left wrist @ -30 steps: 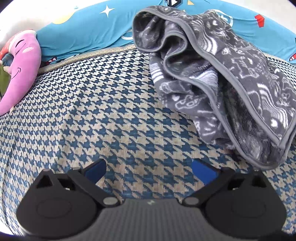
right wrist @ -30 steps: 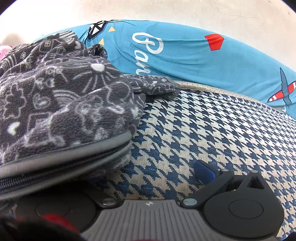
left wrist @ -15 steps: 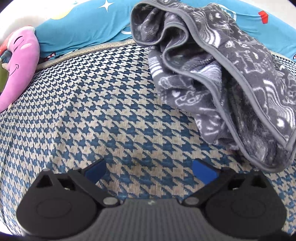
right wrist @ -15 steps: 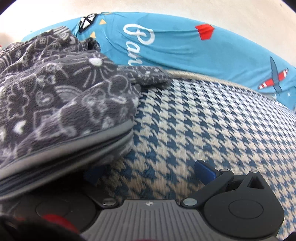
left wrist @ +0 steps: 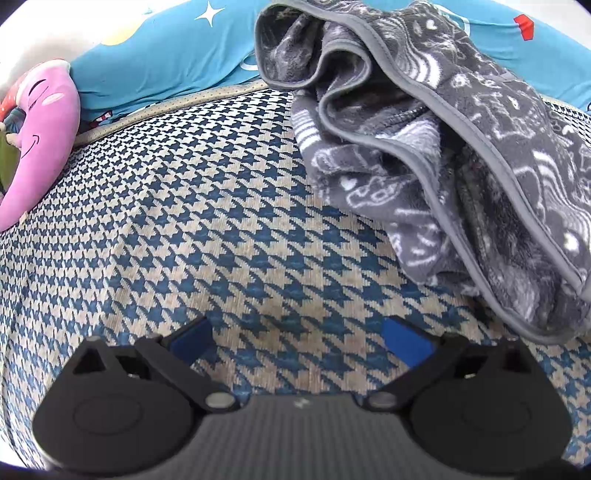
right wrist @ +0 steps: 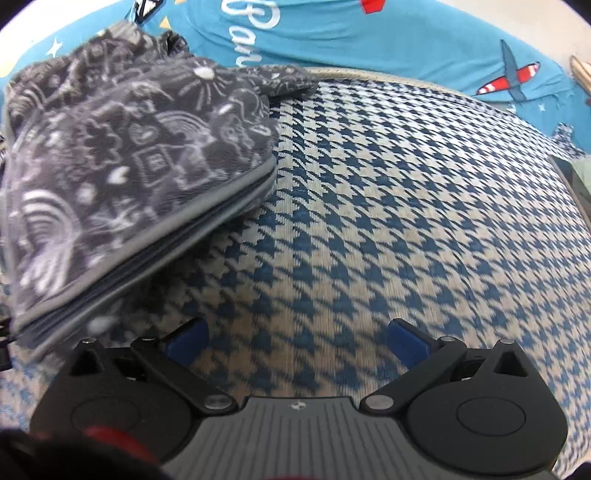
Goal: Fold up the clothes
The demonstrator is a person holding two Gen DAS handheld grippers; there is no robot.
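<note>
Your left gripper (left wrist: 297,341) and right gripper (right wrist: 297,339) hang w/ fingers spread wide, empty — over a blue houndstooth cover (left wrist: 192,221). Grey fleece garment (left wrist: 461,147) lies bunched at 1 o'clock, teal printed bedding (right wrist: 369,33) behind — pink plush (left wrist: 40,136) at 10.

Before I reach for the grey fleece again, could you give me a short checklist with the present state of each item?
1. Left gripper open and holding nothing: ok.
2. Right gripper open and holding nothing: ok.
3. Grey fleece garment lying flat, ready to fold: not ok; it is bunched in a heap with its piped edges curled.
4. Bare houndstooth cover beside the garment for spreading it out: ok.
5. A graspable edge in view: ok; the stacked piped hem faces the right gripper.
6. Pink plush toy apart from the garment: ok; it lies at the far left edge.
</note>
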